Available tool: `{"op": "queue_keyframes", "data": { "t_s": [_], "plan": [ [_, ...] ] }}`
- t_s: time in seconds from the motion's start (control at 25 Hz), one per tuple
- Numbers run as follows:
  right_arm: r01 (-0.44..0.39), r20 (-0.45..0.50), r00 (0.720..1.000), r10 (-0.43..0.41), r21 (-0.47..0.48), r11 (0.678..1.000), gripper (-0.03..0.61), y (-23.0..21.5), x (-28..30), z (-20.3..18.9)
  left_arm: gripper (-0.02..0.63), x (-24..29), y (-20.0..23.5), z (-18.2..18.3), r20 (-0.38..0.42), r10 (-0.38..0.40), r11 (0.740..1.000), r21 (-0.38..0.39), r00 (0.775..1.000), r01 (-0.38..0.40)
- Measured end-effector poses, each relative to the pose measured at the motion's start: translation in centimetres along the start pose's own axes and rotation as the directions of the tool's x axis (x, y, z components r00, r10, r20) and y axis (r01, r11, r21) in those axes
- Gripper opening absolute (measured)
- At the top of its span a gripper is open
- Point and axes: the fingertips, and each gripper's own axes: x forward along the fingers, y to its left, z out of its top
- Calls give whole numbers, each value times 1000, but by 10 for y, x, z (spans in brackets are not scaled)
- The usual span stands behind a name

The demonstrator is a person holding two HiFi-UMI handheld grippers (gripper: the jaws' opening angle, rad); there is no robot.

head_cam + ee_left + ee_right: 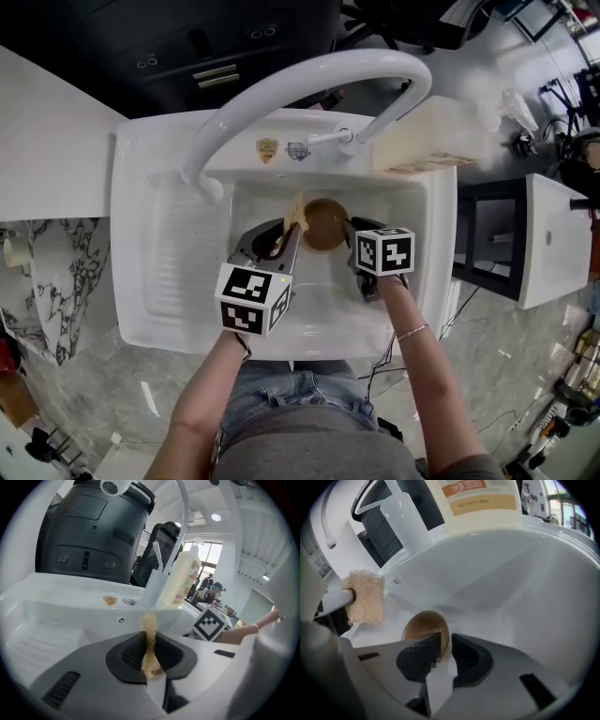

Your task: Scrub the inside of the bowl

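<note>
A small brown bowl (324, 223) hangs over the white sink basin (309, 309), tipped toward the left. My right gripper (352, 240) is shut on the bowl's rim (440, 641), one jaw inside and one outside. My left gripper (292, 228) is shut on a thin tan sponge (296, 212), which stands up between the pads (149, 639). In the right gripper view the sponge (365, 603) sits left of the bowl's open mouth (423, 625), a short gap apart.
A white curved faucet (300, 84) arches over the basin. A soap bottle (441, 136) lies on the sink's back right ledge. A ribbed drainboard (173, 253) fills the sink's left side. A dark appliance (93, 531) stands behind the sink.
</note>
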Motion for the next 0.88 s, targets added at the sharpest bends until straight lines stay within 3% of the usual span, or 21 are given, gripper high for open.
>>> {"op": "queue_keyframes", "data": {
  "t_s": [0.44, 0.88],
  "plan": [
    [8, -44, 999, -8, 16, 1000, 64, -5, 12, -6, 49, 2, 9, -2, -3, 25, 999, -24, 1000, -25],
    [17, -32, 999, -16, 38, 999, 20, -1, 6, 0, 49, -4, 12, 0, 7, 28, 999, -24, 1000, -28]
  ]
}}
